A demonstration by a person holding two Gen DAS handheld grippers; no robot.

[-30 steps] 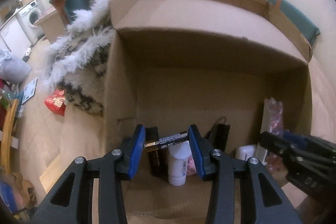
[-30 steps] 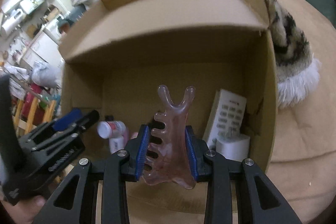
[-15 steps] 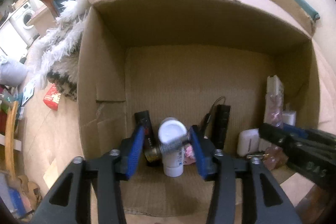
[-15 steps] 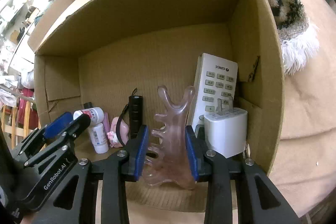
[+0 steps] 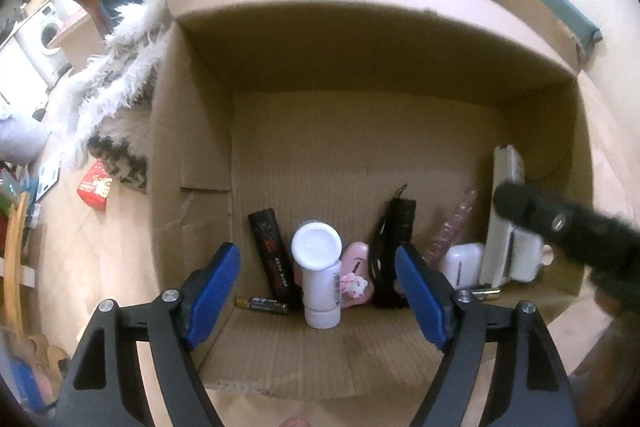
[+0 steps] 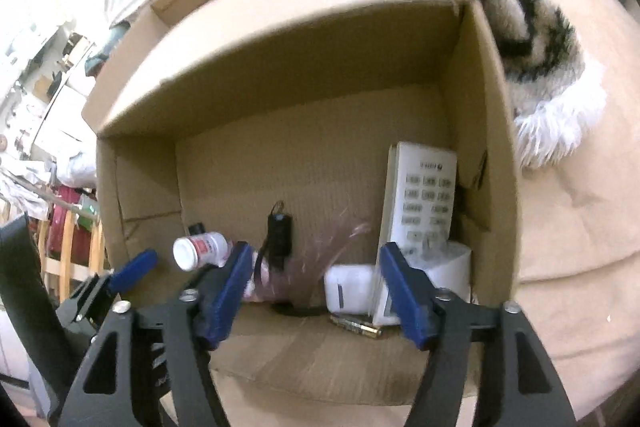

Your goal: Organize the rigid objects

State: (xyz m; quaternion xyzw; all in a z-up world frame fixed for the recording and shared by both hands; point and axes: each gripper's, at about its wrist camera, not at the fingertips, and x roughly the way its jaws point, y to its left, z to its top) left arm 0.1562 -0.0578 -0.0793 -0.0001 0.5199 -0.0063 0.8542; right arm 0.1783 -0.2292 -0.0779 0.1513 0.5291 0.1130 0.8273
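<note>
An open cardboard box (image 5: 192,163) (image 6: 480,147) lies on its side. My left gripper (image 5: 318,291) is open and empty at its mouth. A battery (image 5: 262,305) lies on the box floor beside a black tube (image 5: 274,255), a white bottle (image 5: 318,267), a pink item (image 5: 356,279) and a black device (image 5: 394,239). My right gripper (image 6: 316,293) is open and empty. The pink comb-like massager (image 6: 316,251) is blurred just beyond it, next to a white case (image 6: 350,287), a white remote (image 6: 420,203) and a charger (image 6: 448,263). A second battery (image 6: 356,327) lies in front.
A furry black-and-white blanket (image 5: 116,79) (image 6: 528,39) lies beside the box on a beige surface (image 6: 572,227). A red packet (image 5: 94,187) lies on the floor to the left. The left gripper's body (image 6: 92,291) shows in the right wrist view.
Both grippers moved to the box mouth and opened. The left let go of the battery, which now lies on the box floor. The right let go of the pink massager.
</note>
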